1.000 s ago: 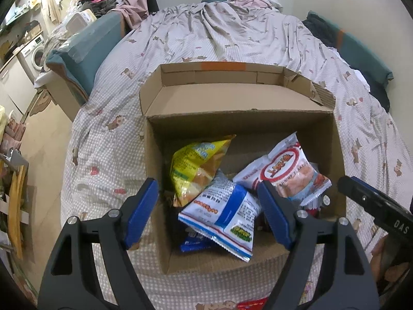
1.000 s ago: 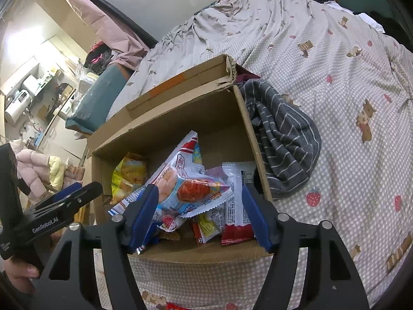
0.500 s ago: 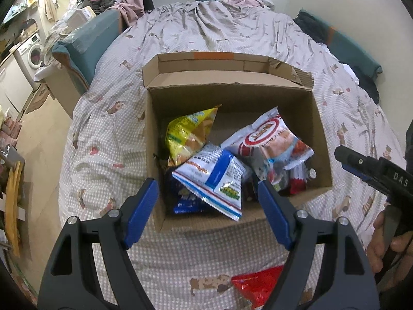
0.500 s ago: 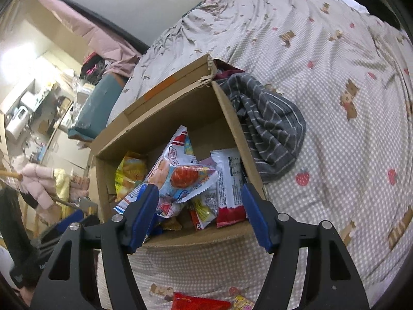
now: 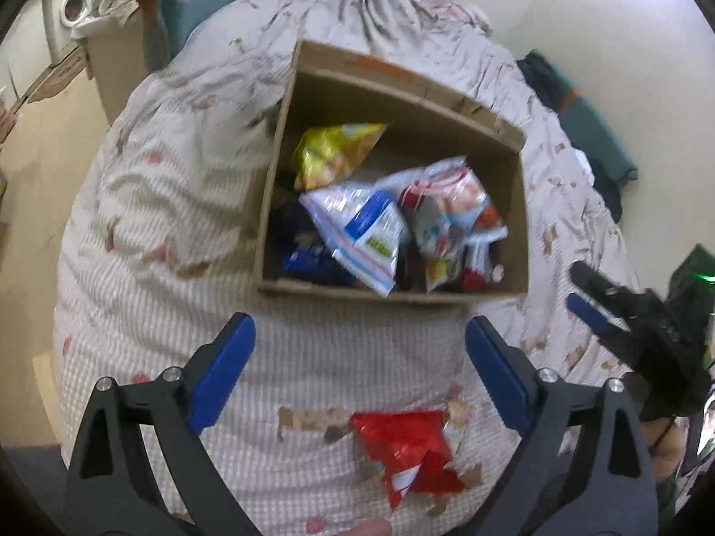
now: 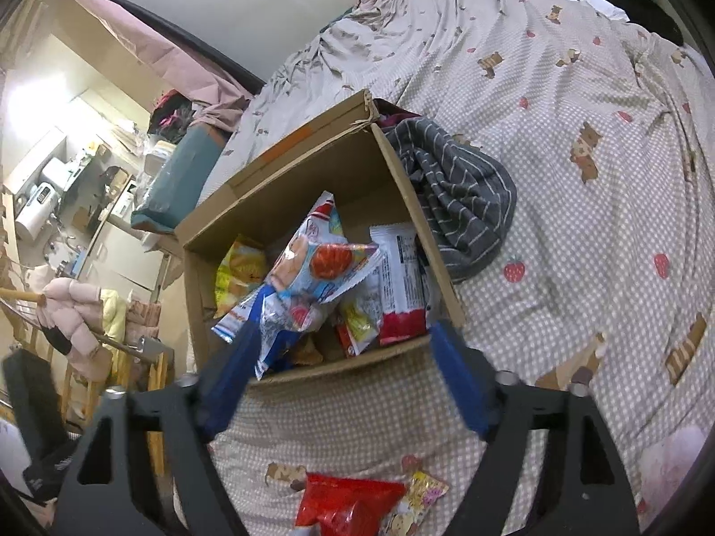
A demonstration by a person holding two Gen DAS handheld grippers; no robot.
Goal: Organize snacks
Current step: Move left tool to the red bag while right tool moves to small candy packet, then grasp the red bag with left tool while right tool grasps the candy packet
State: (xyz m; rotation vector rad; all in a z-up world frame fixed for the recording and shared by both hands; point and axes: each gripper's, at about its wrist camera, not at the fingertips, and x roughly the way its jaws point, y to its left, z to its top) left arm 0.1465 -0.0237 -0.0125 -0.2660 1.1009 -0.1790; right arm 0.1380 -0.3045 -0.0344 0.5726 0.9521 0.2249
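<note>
Red snack bag [image 5: 409,451] on bed: light, crinkly, slippery; pinch crimped edge | left gripper [image 5: 359,379], right gripper [image 6: 342,379]: fingers apart, empty

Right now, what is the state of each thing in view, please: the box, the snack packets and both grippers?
Cardboard box: open, flaps up, partly filled with snacks.
Yellow packet: inside the box, leaning.
Blue-white packet: inside the box, on top.
Red packet: outside the box, lying on the bedspread.
Striped cloth: crumpled beside the box.
Left gripper: open, empty.
Right gripper: open, empty.
</note>
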